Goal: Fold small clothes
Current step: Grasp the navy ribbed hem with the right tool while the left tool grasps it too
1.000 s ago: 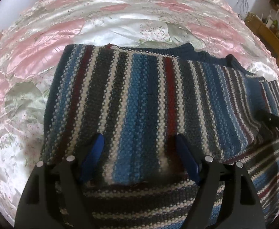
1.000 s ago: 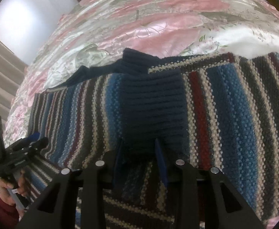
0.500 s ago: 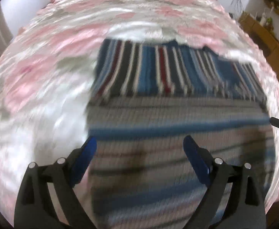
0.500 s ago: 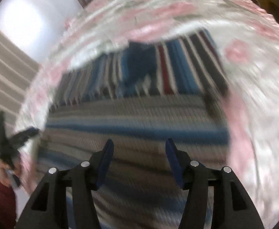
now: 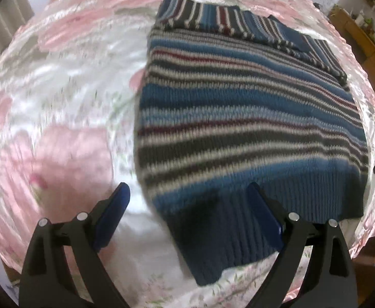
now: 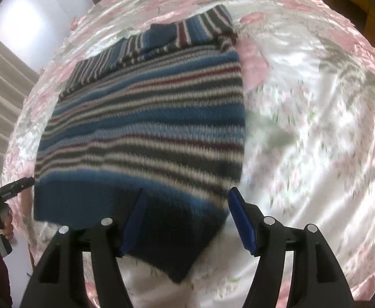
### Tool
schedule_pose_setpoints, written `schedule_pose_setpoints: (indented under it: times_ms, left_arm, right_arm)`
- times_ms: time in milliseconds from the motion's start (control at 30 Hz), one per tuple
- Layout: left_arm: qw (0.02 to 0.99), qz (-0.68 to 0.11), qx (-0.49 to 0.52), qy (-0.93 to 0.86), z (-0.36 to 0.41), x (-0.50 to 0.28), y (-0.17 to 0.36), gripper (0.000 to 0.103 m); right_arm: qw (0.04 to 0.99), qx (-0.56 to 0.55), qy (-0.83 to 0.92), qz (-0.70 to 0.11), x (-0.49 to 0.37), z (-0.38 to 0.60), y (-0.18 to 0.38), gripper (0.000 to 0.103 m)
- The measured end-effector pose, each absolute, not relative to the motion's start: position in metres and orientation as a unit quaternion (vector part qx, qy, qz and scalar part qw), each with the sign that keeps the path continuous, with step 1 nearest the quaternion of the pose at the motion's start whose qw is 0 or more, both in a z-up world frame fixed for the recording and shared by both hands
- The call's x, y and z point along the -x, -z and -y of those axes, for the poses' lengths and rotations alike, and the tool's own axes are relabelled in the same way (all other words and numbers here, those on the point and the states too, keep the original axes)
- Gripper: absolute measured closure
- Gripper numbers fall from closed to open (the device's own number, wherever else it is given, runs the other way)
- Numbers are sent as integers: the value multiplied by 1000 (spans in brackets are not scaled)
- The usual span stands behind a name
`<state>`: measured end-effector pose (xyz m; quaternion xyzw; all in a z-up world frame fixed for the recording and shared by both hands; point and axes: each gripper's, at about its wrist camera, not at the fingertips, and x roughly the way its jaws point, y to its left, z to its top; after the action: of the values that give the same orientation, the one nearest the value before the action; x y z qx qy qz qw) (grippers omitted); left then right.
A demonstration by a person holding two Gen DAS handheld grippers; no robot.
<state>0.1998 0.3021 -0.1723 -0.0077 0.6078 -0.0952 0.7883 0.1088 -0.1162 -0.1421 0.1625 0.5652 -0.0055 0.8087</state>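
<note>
The striped knit sweater (image 5: pixel 249 118) lies flat on the bed, sleeves apparently folded across its far end. Stripes: blue, grey, white, maroon. Its navy ribbed hem (image 6: pixel 90 200) lies nearest the cameras.

Both wrist cameras look forward and down along their fingers (image 5: pixel 115 210) from close above the bed (image 5: pixel 59 102), sharing the striped sweater (image 6: pixel 146 128).

Striped sweater (image 5: pixel 251 118) is released; left gripper (image 5: pixel 187 200) and right gripper (image 6: pixel 187 205) are opened wider, pulled back above it.
</note>
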Motion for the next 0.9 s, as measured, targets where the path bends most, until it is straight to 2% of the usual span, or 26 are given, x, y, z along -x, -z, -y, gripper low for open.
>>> schedule_pose_setpoints:
  times_ms: [433,567,633,667,733,800,867,900]
  left_arm:
    - [755,-645,58,100,-300,-168,204,12]
    - [754,-647,58,96,-297,-169,207,14]
    - [753,-648,62,93,-294,-171,207,22]
    - [753,-648,63,92,-293,-171,207,25]
    - [754,-647,64,95,-291,-173,206,41]
    - [754,-646,70,96,-290,-175,205,45]
    - [754,-644,79,97,-291,-175,206,53]
    - [756,-643,78,96,-292,-175,205,65]
  right_arm:
    - [771,-197,-1,-605,-68,105,176,36]
    - [765,-209,-11,-609,-66,101,182,43]
    - [760,-222,-18,-611,-67,101,186,46]
    - [757,-227,-22,-612,-68,100,188,53]
    - [756,-226,-26,-613,-70,98,189,59]
    - [757,-218,-26,-616,-71,96,191,67]
    - [756,-223,-34,-614,-72,96,192,82]
    - [754,-229,-40,-614,-71,97,192,84]
